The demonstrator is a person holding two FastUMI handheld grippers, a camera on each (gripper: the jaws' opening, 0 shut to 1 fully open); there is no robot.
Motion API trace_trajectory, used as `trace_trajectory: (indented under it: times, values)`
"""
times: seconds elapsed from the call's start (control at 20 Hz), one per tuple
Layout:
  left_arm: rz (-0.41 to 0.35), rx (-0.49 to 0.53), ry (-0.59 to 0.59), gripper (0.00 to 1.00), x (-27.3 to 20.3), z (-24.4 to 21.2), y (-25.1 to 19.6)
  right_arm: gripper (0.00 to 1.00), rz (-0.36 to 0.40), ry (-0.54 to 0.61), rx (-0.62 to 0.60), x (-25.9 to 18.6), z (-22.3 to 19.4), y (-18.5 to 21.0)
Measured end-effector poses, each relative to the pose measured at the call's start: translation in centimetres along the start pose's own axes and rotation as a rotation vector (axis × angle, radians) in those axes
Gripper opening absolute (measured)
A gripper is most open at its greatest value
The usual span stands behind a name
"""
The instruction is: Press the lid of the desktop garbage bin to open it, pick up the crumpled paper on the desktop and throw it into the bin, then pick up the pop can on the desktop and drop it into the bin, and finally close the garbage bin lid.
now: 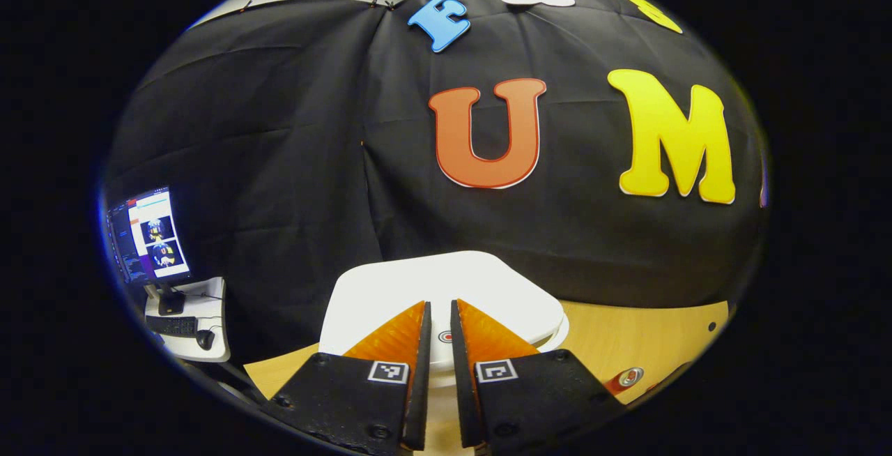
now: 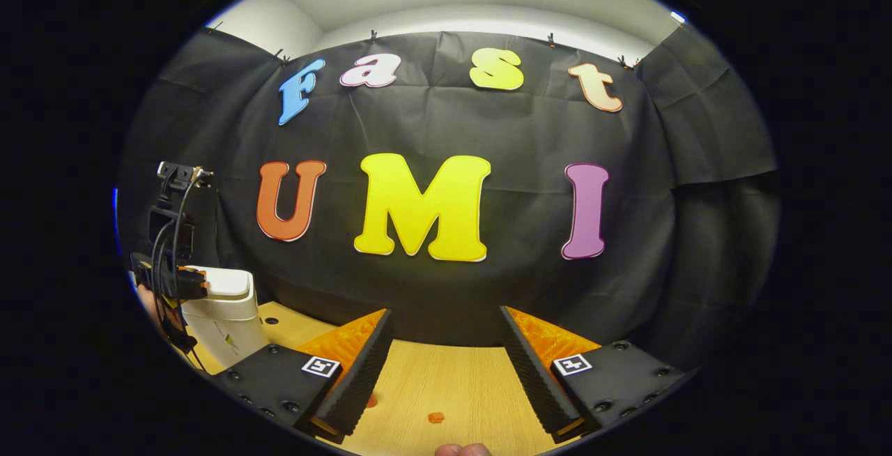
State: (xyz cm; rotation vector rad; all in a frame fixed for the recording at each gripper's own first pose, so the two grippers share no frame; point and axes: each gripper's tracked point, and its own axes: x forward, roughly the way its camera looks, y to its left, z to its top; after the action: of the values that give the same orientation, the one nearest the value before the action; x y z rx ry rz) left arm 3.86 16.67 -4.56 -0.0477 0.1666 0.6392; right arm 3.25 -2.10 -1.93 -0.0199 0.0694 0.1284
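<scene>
Bin [image 2: 226,306], white and upright with its long axis vertical, stands at 8 o'clock in the right gripper view, near the wooden desktop's [image 2: 446,379] back edge by the black cloth wall. Its lid [image 1: 446,289] lies flat and closed, directly ahead of the left gripper [image 1: 440,323], whose fingers are nearly together with nothing between them (contact with the lid cannot be told). The right gripper [image 2: 443,355] is spread wide and holds nothing, over bare desktop, well apart from the bin. A monitor [image 1: 148,236] sits at 9 o'clock in the left gripper view.
</scene>
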Motion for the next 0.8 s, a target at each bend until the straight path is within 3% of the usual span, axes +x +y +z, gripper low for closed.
trace_trajectory:
  times: [0.1, 0.25, 0.4, 0.65, 0.8]
  values:
    - [-0.040, -0.009, -0.062, 0.21, -0.7, 2.6, -0.6, 0.95, -0.003, -0.011, 0.003, 0.0, 0.5, 0.1]
    - [-0.166, 0.020, -0.109, 0.26, -1.7, 4.9, -2.9, 0.95, -0.005, -0.017, 0.015, 0.0, 0.5, 0.4]
    - [-0.242, 0.032, -0.134, 0.45, -3.3, 5.3, -3.7, 0.95, -0.013, -0.019, 0.030, -0.1, 0.5, 0.5]
    - [-0.310, 0.033, -0.136, 0.64, -5.5, 4.7, -4.4, 0.95, -0.017, -0.027, 0.037, -0.5, 0.3, 0.6]
    - [-0.372, 0.043, -0.146, 0.81, -7.5, 4.4, -5.3, 0.95, -0.032, -0.018, 0.046, -0.7, -0.1, -0.1]
